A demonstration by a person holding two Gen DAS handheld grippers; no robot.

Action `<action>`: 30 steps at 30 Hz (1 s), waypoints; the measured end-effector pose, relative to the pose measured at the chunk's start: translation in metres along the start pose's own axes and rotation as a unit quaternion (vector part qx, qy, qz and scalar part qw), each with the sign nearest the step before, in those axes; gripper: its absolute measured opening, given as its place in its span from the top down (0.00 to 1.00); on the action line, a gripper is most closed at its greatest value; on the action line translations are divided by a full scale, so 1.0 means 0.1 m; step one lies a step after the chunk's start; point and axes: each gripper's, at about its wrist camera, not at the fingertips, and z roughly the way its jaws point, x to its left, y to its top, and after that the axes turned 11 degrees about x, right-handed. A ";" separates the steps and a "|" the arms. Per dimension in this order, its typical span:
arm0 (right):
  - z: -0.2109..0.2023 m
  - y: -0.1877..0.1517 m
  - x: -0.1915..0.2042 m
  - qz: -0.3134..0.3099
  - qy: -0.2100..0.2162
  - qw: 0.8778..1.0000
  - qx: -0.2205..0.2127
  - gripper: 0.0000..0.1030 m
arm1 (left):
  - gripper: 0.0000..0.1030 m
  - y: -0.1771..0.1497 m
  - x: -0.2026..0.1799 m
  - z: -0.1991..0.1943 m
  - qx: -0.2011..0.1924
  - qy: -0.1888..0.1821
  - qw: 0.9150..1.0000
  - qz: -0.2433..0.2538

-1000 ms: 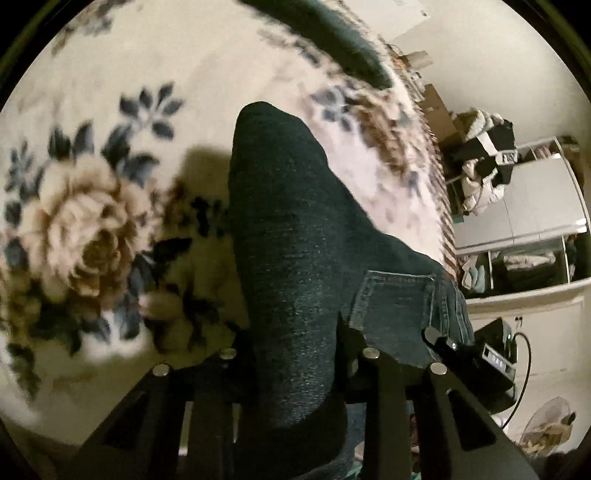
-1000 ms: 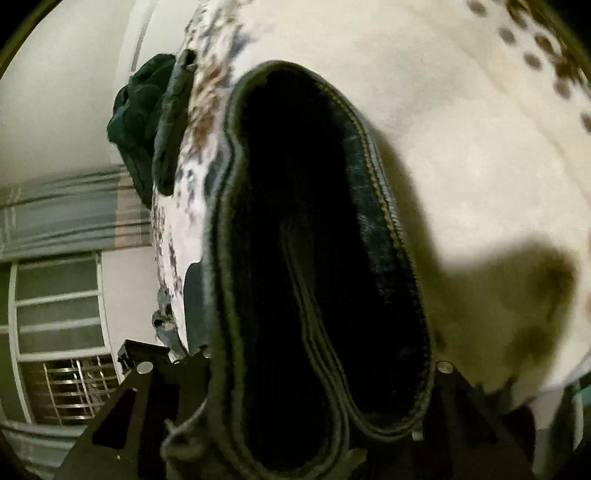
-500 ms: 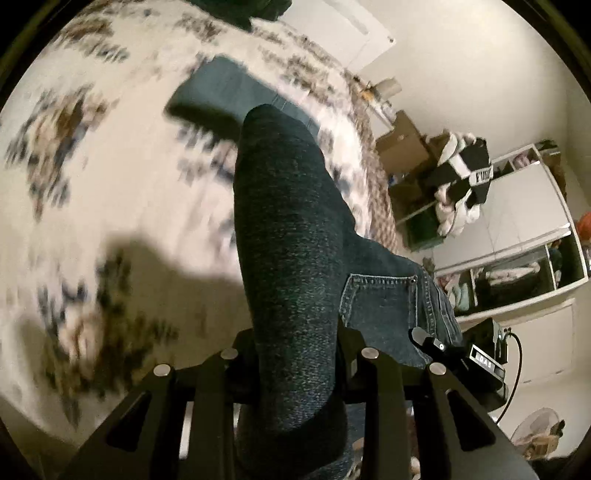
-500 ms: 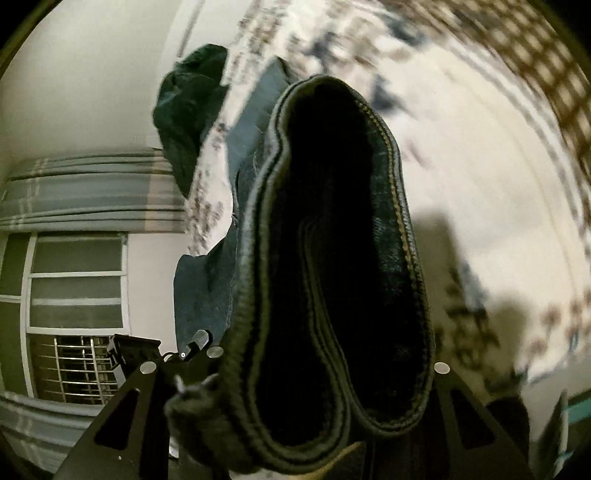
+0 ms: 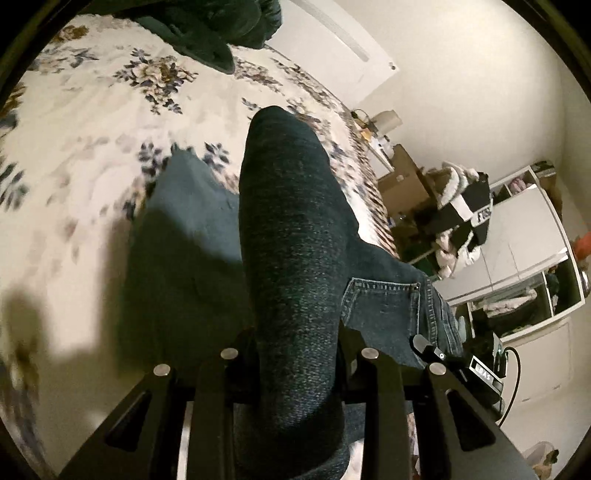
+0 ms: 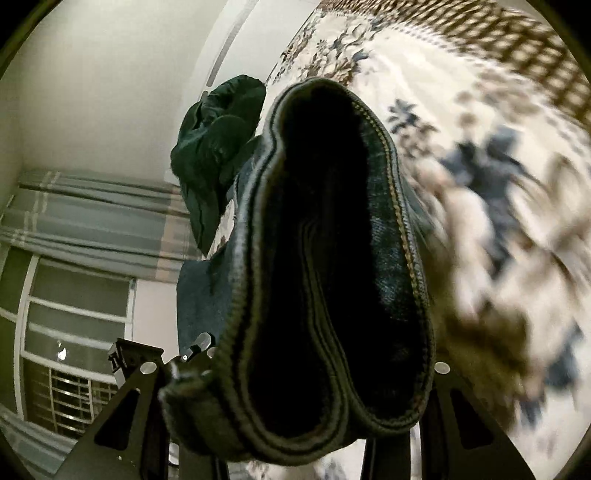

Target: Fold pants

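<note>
Dark blue jeans (image 5: pixel 291 236) bulge up between the fingers of my left gripper (image 5: pixel 295 354), which is shut on a thick fold of the denim; a back pocket (image 5: pixel 384 306) hangs to the right. A lower part of the jeans (image 5: pixel 184 236) lies on the floral bed cover (image 5: pixel 85 140). My right gripper (image 6: pixel 314 373) is shut on the jeans' waistband (image 6: pixel 332 258), which loops open in front of the camera and hides the fingertips. More denim (image 6: pixel 199 295) hangs to the left.
A dark green garment heap (image 5: pixel 221 26) lies at the bed's far end; it also shows in the right wrist view (image 6: pixel 218 147). Cardboard boxes (image 5: pixel 402 181), clothes and white shelving (image 5: pixel 524 236) stand right of the bed. A curtained window (image 6: pixel 74 258) is on the left.
Both grippers have lifted the jeans up and away from the bed; the views now take in more of the bed and room. Both grips hold.
</note>
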 end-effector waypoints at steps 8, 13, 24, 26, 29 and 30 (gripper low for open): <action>1.02 0.75 -0.41 0.029 -0.032 0.999 0.032 0.61 | 0.67 0.37 0.77 0.59 0.056 0.018 0.998 -0.038; 0.97 0.83 -0.51 0.022 -0.077 0.996 0.030 0.42 | 0.56 0.23 0.85 0.53 0.056 0.015 0.998 -0.025; 0.76 0.58 0.32 -0.067 -0.345 0.936 0.016 0.09 | 0.05 -0.03 0.19 0.21 0.045 0.211 0.976 0.030; 0.79 0.47 0.56 -0.096 -0.392 0.915 0.003 0.09 | 0.05 -0.16 0.02 0.11 0.039 0.245 0.967 0.050; 0.70 0.24 0.86 -0.121 -0.431 0.894 -0.019 0.01 | 0.05 -0.33 -0.25 -0.06 0.032 0.275 0.958 0.071; 0.57 0.05 0.92 -0.129 -0.438 0.889 -0.026 0.00 | 0.05 -0.39 -0.34 -0.13 0.027 0.285 0.955 0.075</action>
